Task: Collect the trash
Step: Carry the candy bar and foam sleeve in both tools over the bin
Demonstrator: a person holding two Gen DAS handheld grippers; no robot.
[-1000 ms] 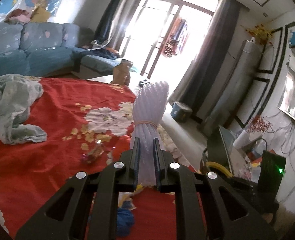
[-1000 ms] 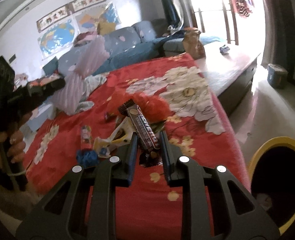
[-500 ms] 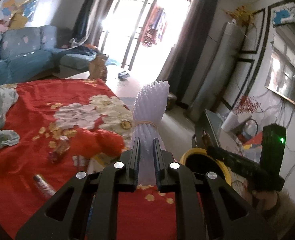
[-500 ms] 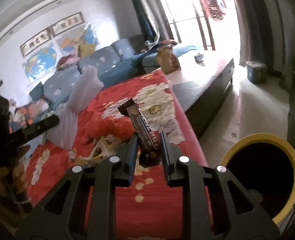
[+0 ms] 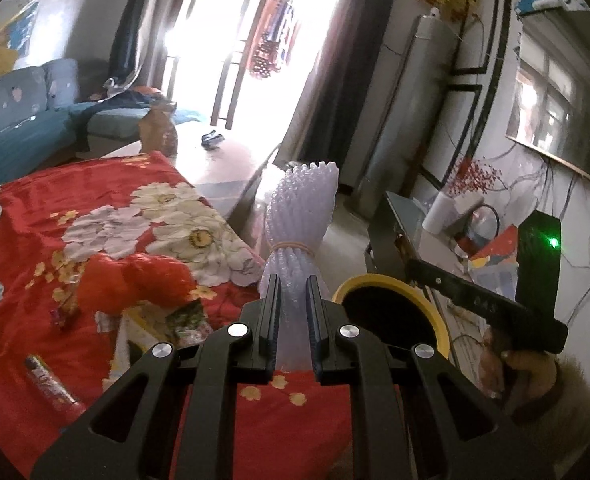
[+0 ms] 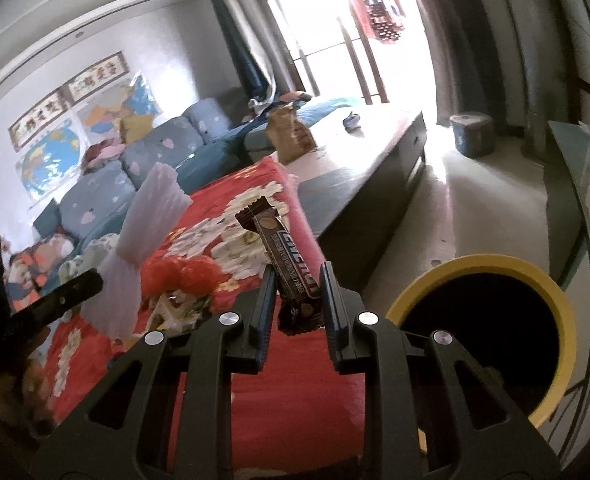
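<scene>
The left gripper (image 5: 292, 300) is clamping a bundle of white foam netting (image 5: 301, 216), its jaws nearly closed on the bundle's tied base. The right gripper (image 6: 297, 292) is pinching a brown candy wrapper (image 6: 285, 260) in narrowly parted jaws. A yellow-rimmed bin (image 6: 551, 280) is standing open just right of the right fingers, beyond the edge of the red floral cloth (image 5: 27, 216). Left of both fingers, an orange bag (image 5: 135, 280), torn wrappers (image 5: 167, 320) and a small tube (image 5: 51, 384) are lying on the cloth. Ahead, bare floor (image 6: 475, 200) is lying open.
</scene>
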